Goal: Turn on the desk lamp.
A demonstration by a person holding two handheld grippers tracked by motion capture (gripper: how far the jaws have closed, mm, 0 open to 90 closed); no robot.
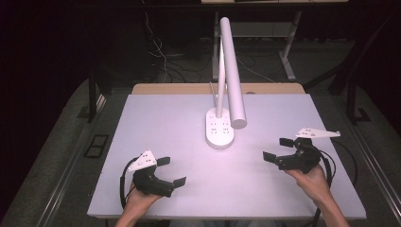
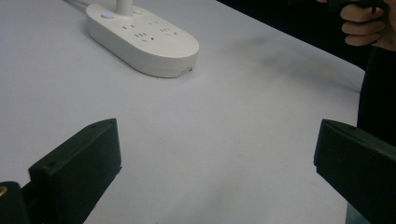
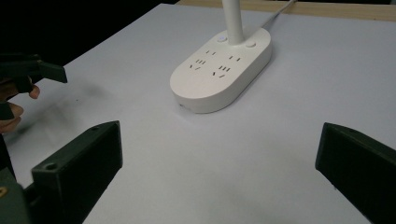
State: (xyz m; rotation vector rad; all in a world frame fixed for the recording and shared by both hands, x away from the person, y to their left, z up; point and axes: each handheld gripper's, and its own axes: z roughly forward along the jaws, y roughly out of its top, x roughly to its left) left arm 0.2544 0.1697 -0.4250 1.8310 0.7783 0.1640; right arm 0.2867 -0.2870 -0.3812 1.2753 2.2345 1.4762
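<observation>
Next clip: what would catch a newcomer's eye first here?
The white desk lamp stands mid-table, its oval base with built-in sockets on the pale table top and its long tube head reaching toward the person. Nearer, the left gripper and right gripper flank the base, both open and holding nothing.

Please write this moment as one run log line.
left tool: open, empty | right tool: open, empty | lamp base: untouched, table centre

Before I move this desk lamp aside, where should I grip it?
Probably the thin upright post just above the base, from the right hand-held gripper side: it is narrow enough for the jaws; the base looks too broad.
</observation>
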